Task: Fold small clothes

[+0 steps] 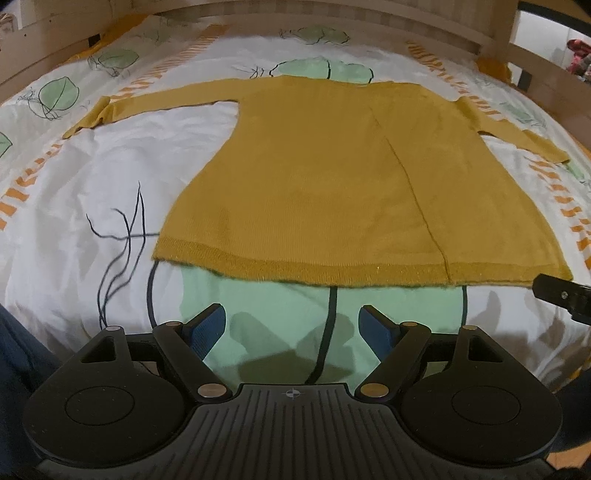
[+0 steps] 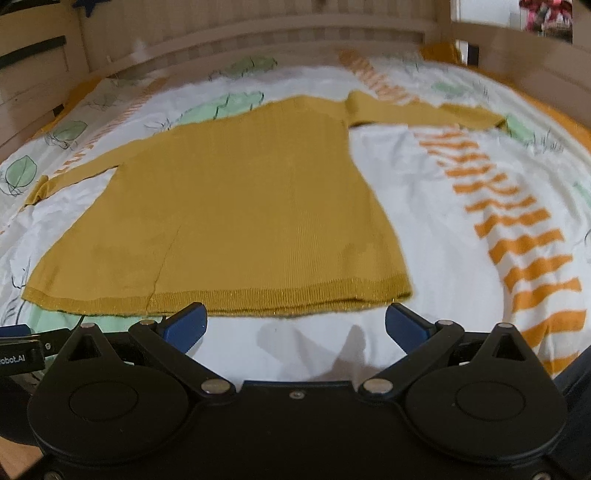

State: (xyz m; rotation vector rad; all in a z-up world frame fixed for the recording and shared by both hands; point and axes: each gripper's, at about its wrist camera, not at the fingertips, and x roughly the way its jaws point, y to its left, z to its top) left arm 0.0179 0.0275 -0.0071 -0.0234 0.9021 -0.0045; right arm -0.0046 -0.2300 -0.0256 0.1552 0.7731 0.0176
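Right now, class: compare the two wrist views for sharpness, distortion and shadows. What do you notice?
Left wrist view: sharp; fisheye bows the bed frame; the fingers cast soft shadows on the bedsheet. Right wrist view: softer and slightly motion-blurred, most along the mustard sweater and its right sleeve; similar shadows below its hem.

Left claw (image 2: 22,349) cut off by frame edge (right view); jaws unseen there.

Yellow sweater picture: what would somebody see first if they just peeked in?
First comes the big mustard-yellow sweater, spread flat in the middle of the bed with both sleeves stretched out sideways. Under it is a white bedsheet with green leaves and orange stripes. Near its bottom hem wait the open left claw and the open right claw.
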